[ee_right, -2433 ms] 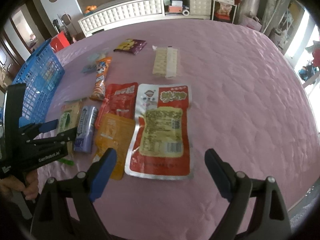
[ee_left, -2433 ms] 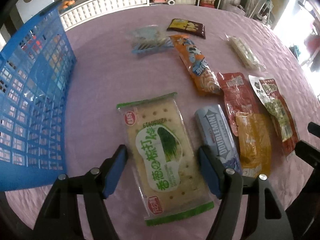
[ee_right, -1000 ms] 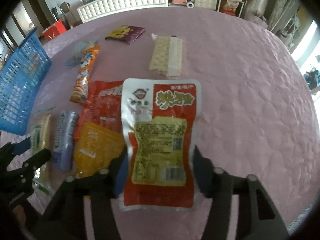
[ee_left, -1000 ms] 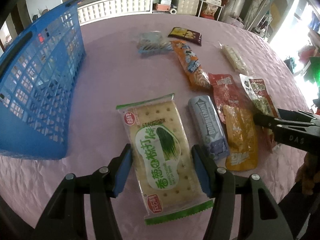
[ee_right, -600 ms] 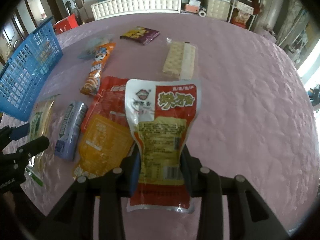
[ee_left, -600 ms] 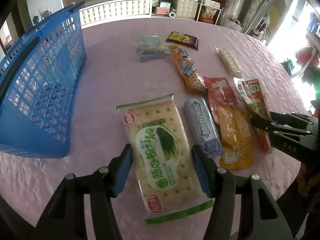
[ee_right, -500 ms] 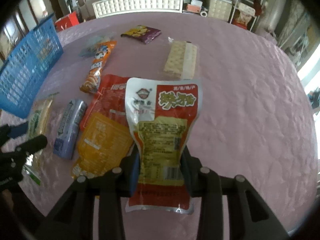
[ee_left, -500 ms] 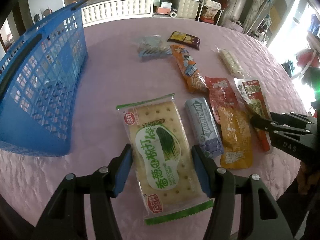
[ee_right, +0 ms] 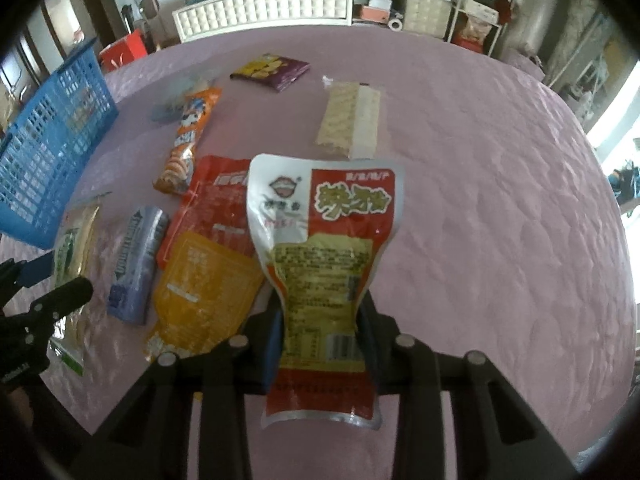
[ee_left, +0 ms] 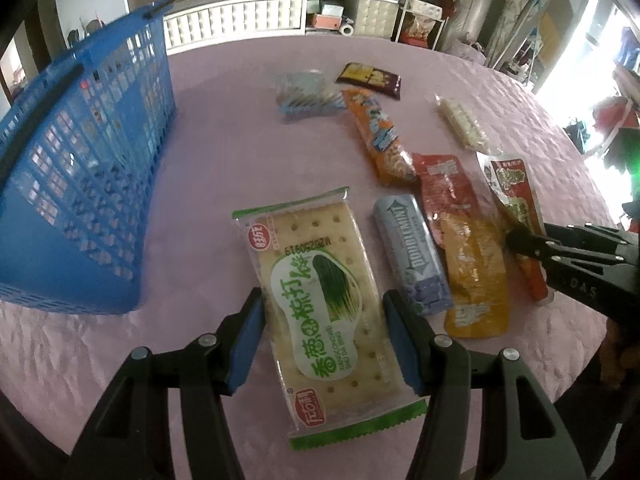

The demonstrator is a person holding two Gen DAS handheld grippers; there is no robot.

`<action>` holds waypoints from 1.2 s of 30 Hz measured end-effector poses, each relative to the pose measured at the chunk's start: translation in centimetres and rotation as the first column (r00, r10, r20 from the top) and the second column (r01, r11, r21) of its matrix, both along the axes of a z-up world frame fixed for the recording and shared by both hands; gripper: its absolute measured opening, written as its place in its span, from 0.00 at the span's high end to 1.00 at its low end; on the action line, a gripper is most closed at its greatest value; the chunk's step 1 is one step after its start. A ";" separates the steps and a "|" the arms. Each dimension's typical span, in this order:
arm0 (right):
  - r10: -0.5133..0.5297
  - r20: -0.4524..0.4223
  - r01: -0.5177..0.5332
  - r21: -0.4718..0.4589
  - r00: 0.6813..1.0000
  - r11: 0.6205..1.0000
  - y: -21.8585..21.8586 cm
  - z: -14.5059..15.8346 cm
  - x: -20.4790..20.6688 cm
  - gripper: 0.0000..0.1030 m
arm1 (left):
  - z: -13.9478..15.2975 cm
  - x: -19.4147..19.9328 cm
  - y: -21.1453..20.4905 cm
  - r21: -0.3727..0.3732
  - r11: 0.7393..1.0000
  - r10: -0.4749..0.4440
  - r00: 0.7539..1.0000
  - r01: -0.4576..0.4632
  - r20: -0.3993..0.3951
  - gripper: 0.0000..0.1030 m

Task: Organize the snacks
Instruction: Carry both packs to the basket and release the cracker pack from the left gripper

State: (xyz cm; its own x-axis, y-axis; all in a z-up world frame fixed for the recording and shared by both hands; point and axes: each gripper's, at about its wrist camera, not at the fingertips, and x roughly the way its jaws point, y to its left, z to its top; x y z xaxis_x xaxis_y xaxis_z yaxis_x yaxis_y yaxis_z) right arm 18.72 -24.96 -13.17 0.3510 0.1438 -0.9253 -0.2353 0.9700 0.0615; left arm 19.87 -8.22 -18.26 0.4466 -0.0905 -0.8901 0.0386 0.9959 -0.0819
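Leftmost, blue basket (ee_left: 80,168) stands on the pink tablecloth (ee_left: 224,168). Left gripper (ee_left: 324,330) clamps the green cracker pack (ee_left: 320,300) at both sides. Right gripper (ee_right: 320,330), jaws closing, pinches the red-and-silver pouch (ee_right: 324,248), buckling it inward above the other snacks.

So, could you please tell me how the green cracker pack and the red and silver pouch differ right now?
The green cracker pack looks flat and uncreased between the left claw's pads; the red and silver pouch is pinched to a narrow waist as the right claw closes on it. The pack is clear with green edges; the pouch is opaque. Each sits in a claw.
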 end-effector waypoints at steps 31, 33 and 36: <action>0.098 0.331 -0.189 0.255 0.939 0.948 12.6 17.7 -3.6 0.62 | 19.1 -4.6 9.7 -0.014 0.998 -0.060 0.944 0.069 0.323 0.45; 0.113 0.334 -0.206 0.259 0.936 0.944 14.4 18.0 -3.0 0.62 | 19.5 -4.7 11.2 -0.003 0.998 -0.053 0.943 0.058 0.330 0.45; 0.132 0.341 -0.225 0.249 0.931 0.942 16.3 17.9 -2.5 0.62 | 19.7 -4.0 13.5 0.014 0.999 -0.043 0.940 0.041 0.339 0.45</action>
State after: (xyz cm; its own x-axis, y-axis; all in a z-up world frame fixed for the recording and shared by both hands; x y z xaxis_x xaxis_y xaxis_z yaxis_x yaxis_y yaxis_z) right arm 16.17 -8.63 4.78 0.5610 0.4669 -0.6836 -0.4546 0.8639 0.2169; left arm 15.87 5.29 1.44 0.7181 -0.1103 -0.6871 0.1046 0.9933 -0.0501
